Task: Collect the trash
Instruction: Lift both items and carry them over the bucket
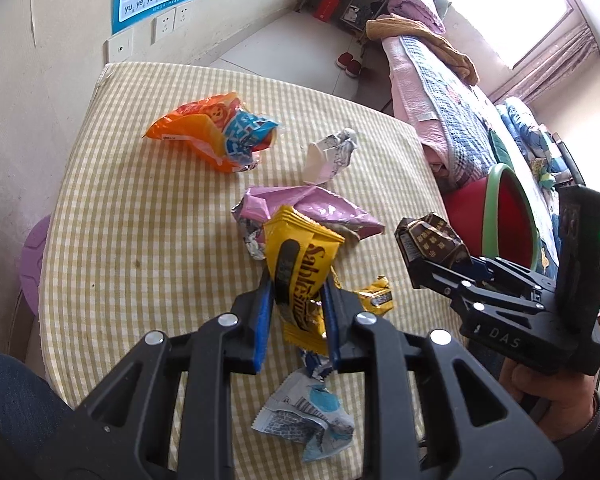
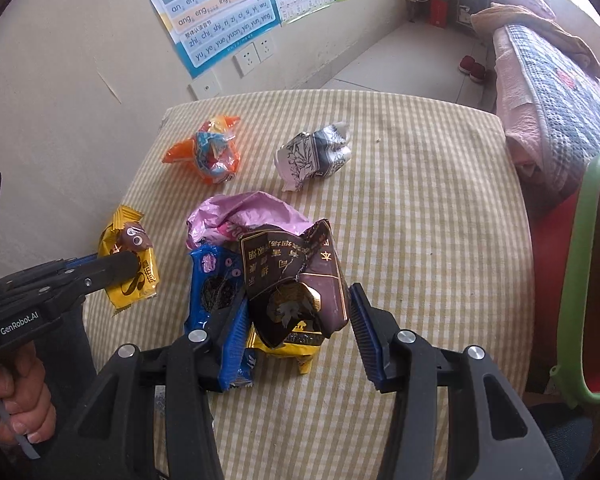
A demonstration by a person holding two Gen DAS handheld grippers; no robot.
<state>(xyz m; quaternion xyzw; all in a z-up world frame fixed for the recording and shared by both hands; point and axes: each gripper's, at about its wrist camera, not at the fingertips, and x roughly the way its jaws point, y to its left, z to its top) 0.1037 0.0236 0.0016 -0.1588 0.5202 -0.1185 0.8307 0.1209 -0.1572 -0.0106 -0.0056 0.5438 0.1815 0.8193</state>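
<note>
L gripper (image 1: 296, 300) closed on yellow wrapper (image 1: 300, 272), lifted near worktop (image 1: 120, 220) front edge. R gripper (image 2: 300, 320) jaws part open; brown pack (image 2: 296, 280) betw them, contact one side only, can't tell if I've got firm hold. Red bin (image 1: 500, 208) off right edge, inside not visible. Left on worktop: orange bag (image 1: 212, 132), white crumple (image 1: 332, 156), pink wrapper (image 1: 312, 208), blue-white scrap (image 1: 312, 420). Judge task early-mid.

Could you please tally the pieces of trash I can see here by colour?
Yellow wrapper, second yellow wrapper: 2
Orange bag: 1
Pink bag: 1
Brown pack: 1
Blue wrapper: 1
White-patterned: paper, wrapper: 2
Total: 8
</note>
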